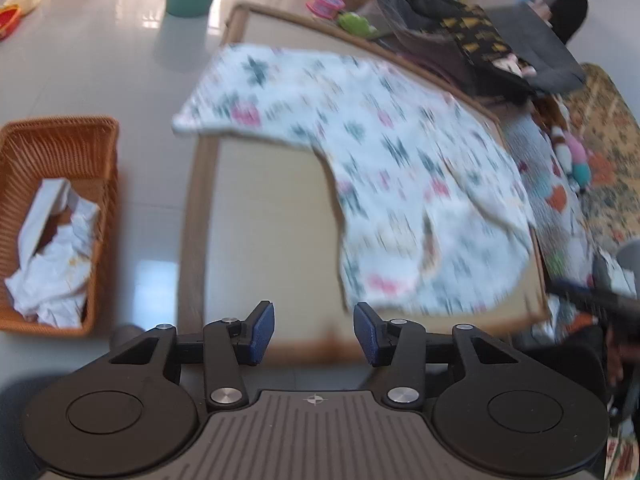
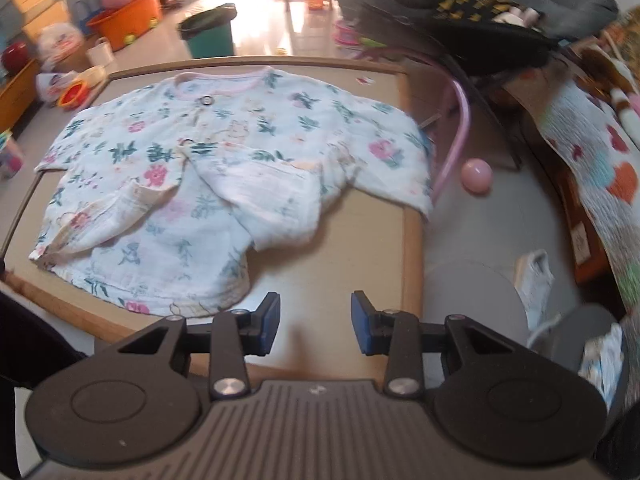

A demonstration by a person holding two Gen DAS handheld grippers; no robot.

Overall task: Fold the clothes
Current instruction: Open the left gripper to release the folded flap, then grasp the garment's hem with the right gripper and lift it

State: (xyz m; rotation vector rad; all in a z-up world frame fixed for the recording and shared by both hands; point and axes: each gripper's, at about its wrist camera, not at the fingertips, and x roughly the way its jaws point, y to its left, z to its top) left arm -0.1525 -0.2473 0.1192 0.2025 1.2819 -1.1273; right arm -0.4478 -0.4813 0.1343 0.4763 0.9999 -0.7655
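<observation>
The floral shirt lies spread on a low table with a wooden rim, collar toward the far edge and hem toward the near one. In the right wrist view its front is partly open, 2 snap buttons show near the pink-trimmed neck, and 1 front panel is turned back so the pale inside faces up. One sleeve hangs past the table's right edge, so its end is cut from sight there; the other sleeve reaches the left rim.

The left wrist view is smeared by motion blur: the shirt reads only as a white cloth with green and pink blotches, and its seams and buttons cannot be made out. At the right edge of that view a dark shape is too blurred to identify. A wicker basket on the floor at the left holds crumpled white cloth, partly hidden by the basket wall.

The left gripper has its jaws spread, nothing between the blue pads; the shirt's nearest edge lies just beyond its right fingertip. The right gripper is likewise spread and empty, over bare table just beside the hem, which lies to the left of its left finger.
</observation>
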